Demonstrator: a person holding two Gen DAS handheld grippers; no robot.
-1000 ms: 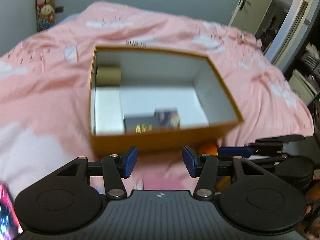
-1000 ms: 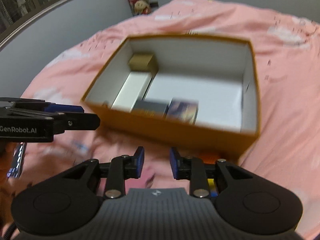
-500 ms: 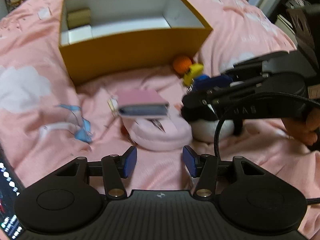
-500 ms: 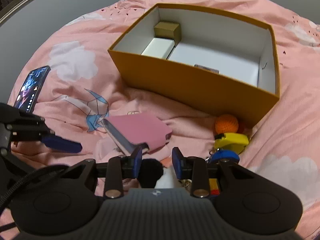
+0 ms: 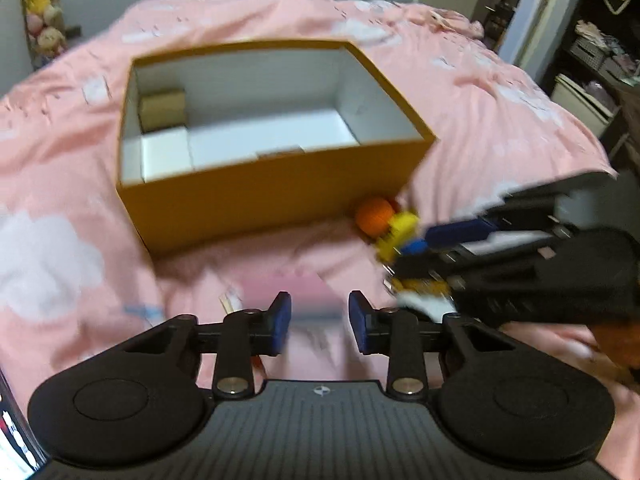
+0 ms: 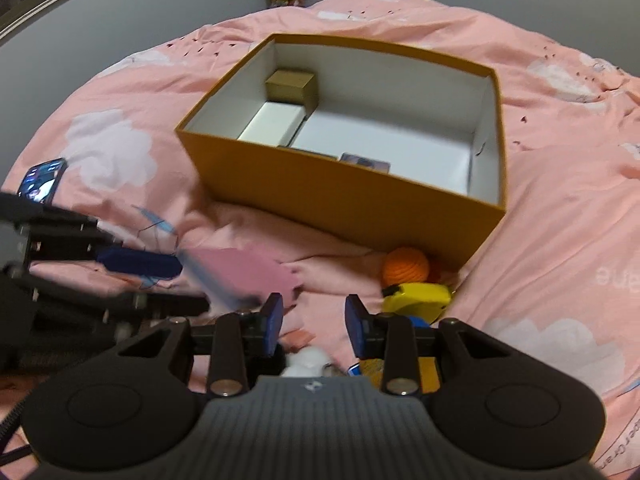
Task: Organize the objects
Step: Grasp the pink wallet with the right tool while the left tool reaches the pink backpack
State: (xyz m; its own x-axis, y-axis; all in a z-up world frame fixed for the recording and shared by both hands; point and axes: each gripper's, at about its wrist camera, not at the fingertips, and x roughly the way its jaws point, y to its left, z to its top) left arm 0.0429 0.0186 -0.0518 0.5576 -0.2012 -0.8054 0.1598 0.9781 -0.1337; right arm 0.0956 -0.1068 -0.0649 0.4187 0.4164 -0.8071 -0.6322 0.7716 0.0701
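Left wrist view shows the left gripper (image 5: 319, 322) angled down at a pink book (image 5: 298, 298) that lies on the bed in front of the orange box (image 5: 280, 196); its jaws are closing, and the book sits beyond the blue pads, blurred, so no pad presses on it yet. The right gripper (image 6: 314, 322) hovers with its jaws parted and nothing between them, above a white plush (image 6: 308, 360), with a yellow tape measure (image 6: 416, 294) and an orange ball (image 6: 406, 266) just beside the box's near right corner. Inside the box a small brown carton (image 6: 291, 86) and a white carton (image 6: 274, 124) fill the far left corner, with flat cards (image 6: 364, 162) against the near wall. To do this step well, I judge the left gripper should straddle the book's thin edge squarely, close firmly so the cover cannot splay, then lift it clear of the box wall and lay it flat on the bare white floor. The right gripper should keep aside so the two do not collide. Compared with half a second ago, the left gripper's jaws stand narrower, the view has tipped up so the box fills more of the picture, and the book lies closer under the pads. A phone (image 6: 40, 180) rests near the bed's left edge.
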